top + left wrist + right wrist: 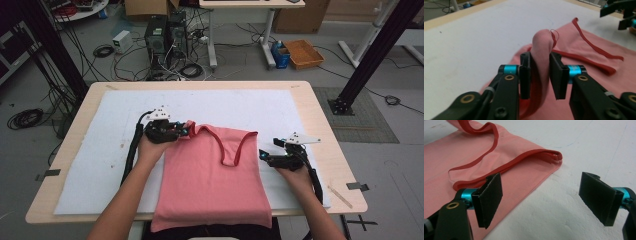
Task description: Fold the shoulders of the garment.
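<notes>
white mat (pixel 100 150) on wooden table (pixel 65 165) | orange tray (pixel 303 53), computer towers (pixel 165 35), cables on floor

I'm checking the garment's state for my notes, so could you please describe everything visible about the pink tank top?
The pink tank top is soft knit fabric with darker red binding at neck and armholes. It lies mostly flat on the white mat, hem hanging over the table's near edge. One shoulder strap stands bunched between the jaws of the left gripper. The other strap lies flat, just ahead of the open right gripper, untouched.
</notes>
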`<state>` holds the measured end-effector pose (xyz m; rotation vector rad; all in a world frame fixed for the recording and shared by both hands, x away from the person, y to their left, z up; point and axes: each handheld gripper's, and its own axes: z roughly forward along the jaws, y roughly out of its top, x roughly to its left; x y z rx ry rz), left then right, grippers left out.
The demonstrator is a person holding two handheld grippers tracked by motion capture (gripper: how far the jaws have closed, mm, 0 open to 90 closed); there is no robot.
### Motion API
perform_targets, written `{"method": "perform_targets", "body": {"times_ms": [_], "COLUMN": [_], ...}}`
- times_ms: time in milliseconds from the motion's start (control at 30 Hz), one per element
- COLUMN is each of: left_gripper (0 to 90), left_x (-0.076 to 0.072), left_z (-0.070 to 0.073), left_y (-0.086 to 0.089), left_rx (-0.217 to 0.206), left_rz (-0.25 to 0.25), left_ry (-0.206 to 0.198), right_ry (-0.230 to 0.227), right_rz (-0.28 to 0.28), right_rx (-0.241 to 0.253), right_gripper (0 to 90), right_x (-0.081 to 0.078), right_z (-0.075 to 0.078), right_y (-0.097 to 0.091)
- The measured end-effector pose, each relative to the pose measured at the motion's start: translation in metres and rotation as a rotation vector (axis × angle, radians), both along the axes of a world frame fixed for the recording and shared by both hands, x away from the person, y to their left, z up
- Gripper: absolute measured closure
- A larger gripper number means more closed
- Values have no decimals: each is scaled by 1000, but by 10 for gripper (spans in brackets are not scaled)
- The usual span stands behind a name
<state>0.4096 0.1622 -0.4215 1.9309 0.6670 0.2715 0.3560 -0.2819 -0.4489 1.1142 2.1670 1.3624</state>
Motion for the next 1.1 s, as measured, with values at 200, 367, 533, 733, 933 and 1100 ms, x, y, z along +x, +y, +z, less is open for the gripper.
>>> {"method": "perform_targets", "body": {"times_ms": [200,367,533,733,933,1100], "left_gripper": [565,511,510,582,782,866], "left_x": [-23,-36,-39,-39,-42,-46], "left_z": [-9,1,-3,-14,-21,-20], "left_y": [5,10,11,3,-4,0], "left_rx": [18,-9,-4,61,138,151], "left_rz": [-15,-26,-33,-75,-117,-132], "left_ry": [9,-21,7,34,36,22], "right_ry": [-3,-7,-5,7,3,1], "right_rz": [-8,-6,-8,-9,-8,-8], "right_rx": [-10,-13,-9,-1,-8,-8], "right_gripper": [189,189,189,189,189,189], "right_x": [-1,-1,-1,0,0,0], "right_z": [0,0,0,0,0,0], "right_y": [1,1,1,0,1,0]}}
